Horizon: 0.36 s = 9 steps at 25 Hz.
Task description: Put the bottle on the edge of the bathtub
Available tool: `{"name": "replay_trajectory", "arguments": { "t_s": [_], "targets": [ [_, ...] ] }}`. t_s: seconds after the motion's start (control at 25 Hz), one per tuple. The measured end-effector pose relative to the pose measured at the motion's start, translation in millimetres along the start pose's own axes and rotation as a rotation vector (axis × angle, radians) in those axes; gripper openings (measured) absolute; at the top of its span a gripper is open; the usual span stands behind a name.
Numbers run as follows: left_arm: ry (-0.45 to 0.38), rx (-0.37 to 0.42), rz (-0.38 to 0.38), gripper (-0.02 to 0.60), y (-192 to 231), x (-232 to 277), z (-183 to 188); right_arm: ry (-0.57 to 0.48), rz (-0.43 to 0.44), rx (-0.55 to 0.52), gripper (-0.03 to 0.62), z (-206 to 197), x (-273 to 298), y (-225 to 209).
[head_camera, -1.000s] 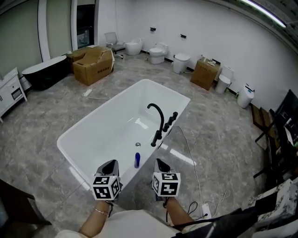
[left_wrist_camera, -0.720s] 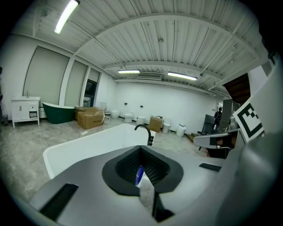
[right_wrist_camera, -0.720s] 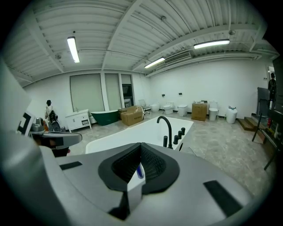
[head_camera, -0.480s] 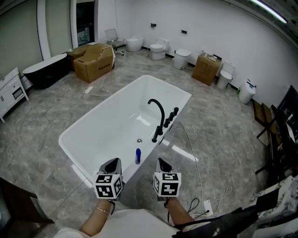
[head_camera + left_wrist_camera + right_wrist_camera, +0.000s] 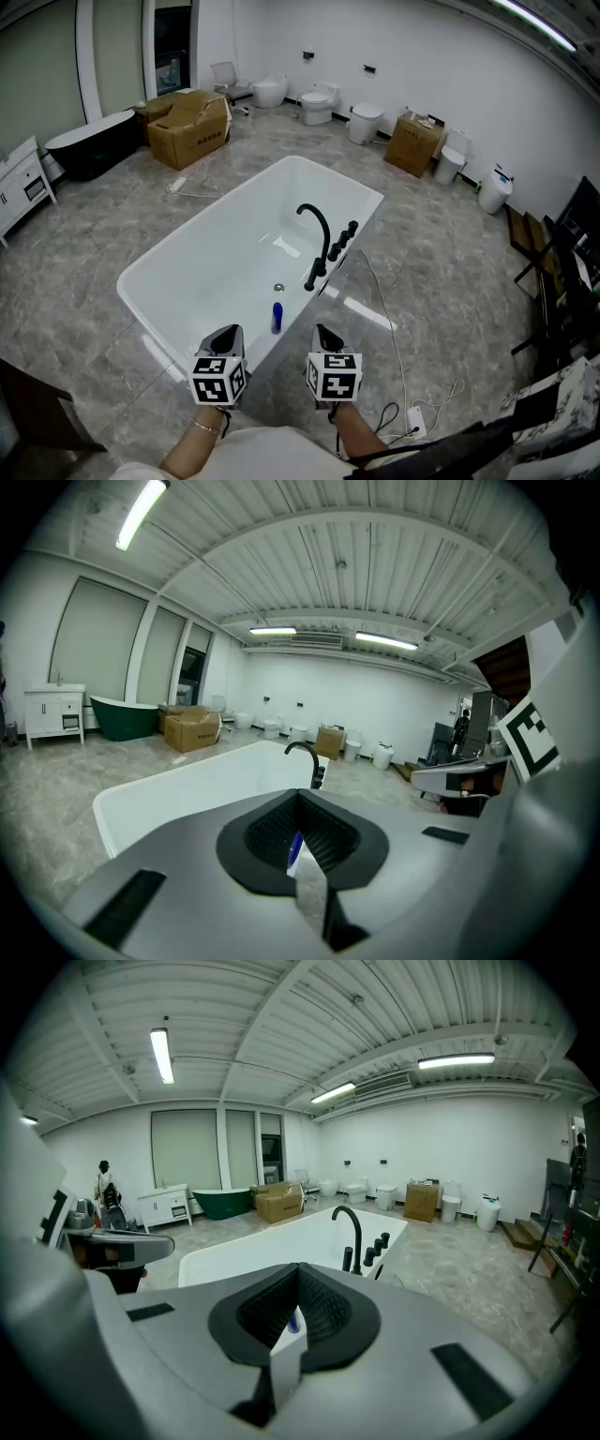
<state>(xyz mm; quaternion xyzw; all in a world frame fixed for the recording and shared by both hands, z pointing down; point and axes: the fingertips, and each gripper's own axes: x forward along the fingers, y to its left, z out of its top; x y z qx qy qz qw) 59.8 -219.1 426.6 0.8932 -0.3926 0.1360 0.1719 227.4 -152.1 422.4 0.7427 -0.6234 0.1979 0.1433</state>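
A small blue bottle [image 5: 277,317] stands inside the white bathtub [image 5: 178,246], on its floor near the drain and the near end. A black curved faucet [image 5: 319,246] rises from the tub's right rim. My left gripper [image 5: 225,339] and right gripper [image 5: 327,337] hover side by side just short of the tub's near end, both shut and empty. In the left gripper view the bottle [image 5: 294,847] shows as a blue sliver behind the closed jaws of the left gripper [image 5: 298,794]. It appears the same way, as the bottle [image 5: 294,1320], below the tips of the right gripper [image 5: 298,1266].
Cardboard boxes [image 5: 187,127] [image 5: 412,145] and several toilets [image 5: 319,105] line the back. A dark tub [image 5: 89,145] and white cabinet [image 5: 19,183] stand at left. A cable and power strip [image 5: 412,424] lie on the floor right of me; black chairs [image 5: 562,272] stand at far right.
The head view has wobbled slightly. Both grippers stay in the same place before the tub, and the bottle has not moved.
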Motion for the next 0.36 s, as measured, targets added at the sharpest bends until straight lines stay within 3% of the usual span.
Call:
{"name": "replay_trajectory", "arguments": {
  "t_s": [0.36],
  "targets": [
    [0.011, 0.0, -0.004, 0.011, 6.9, -0.7, -5.6, 0.008, 0.001, -0.011, 0.026, -2.8, 2.5, 8.5]
  ]
}}
